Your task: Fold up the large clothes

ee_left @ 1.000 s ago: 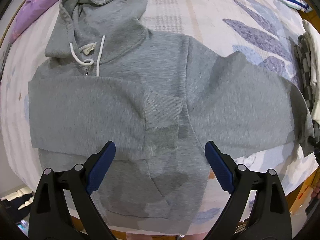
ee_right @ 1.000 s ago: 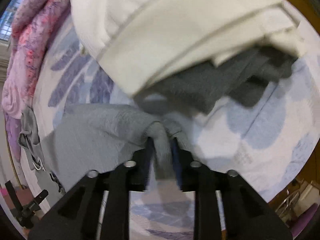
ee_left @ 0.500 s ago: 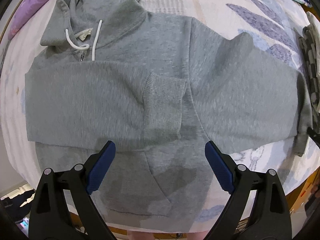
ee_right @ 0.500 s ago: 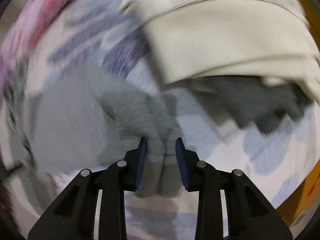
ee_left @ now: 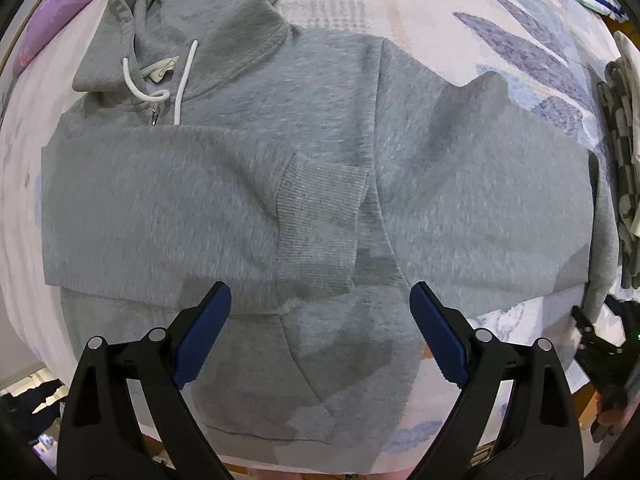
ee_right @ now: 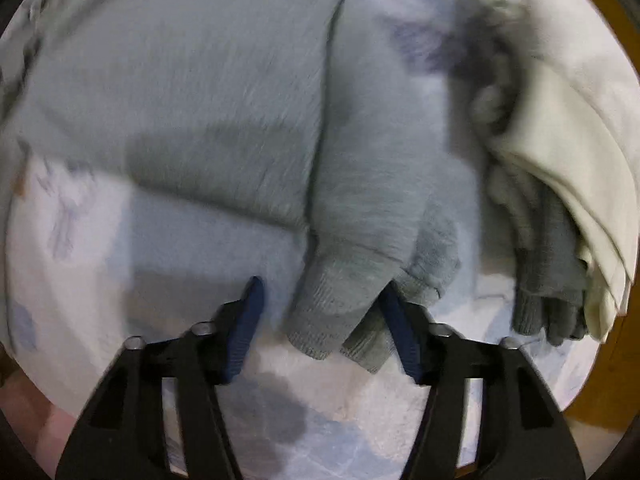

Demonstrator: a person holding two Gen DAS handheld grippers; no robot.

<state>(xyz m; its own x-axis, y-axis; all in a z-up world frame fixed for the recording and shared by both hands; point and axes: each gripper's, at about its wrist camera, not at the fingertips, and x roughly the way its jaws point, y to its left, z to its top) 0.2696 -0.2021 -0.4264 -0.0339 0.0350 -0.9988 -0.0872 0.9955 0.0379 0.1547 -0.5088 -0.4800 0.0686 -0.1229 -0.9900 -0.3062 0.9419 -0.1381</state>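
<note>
Your left gripper [ee_left: 320, 336] hangs over the grey hoodie [ee_left: 320, 140] with its blue pads spread wide and nothing between them. The hoodie lies flat and face up ahead of those jaws. Its long axis runs from the hem, just under and behind the pads, away to the hood [ee_left: 192, 4] at the far left. One sleeve is folded across the chest, so its ribbed cuff [ee_left: 320, 224] sits just ahead of the gap between the pads. The other sleeve [ee_left: 500, 208] stretches out past the right pad, crosswise to the body. White drawstrings [ee_left: 180, 80] and a zip pull lie near the collar.

Your right gripper [ee_right: 320, 328] has its jaws opening. The second sleeve's ribbed cuff [ee_right: 328, 316] lies between the pads, bunched and pointing back toward the jaws. It is close against the right pad, and the left pad stands clear of it. The view is blurred, so you cannot tell whether the right pad touches the knit. That sleeve runs away ahead of the jaws.

Everything rests on a bed sheet [ee_left: 400, 12] printed with pale blue and purple leaves. A purple pillow [ee_left: 60, 12] sits beyond the hood. To the right of the right jaws lies a pile of cream and dark grey clothes [ee_right: 560, 184]. A brown wooden edge [ee_right: 616, 360] shows past the sheet.
</note>
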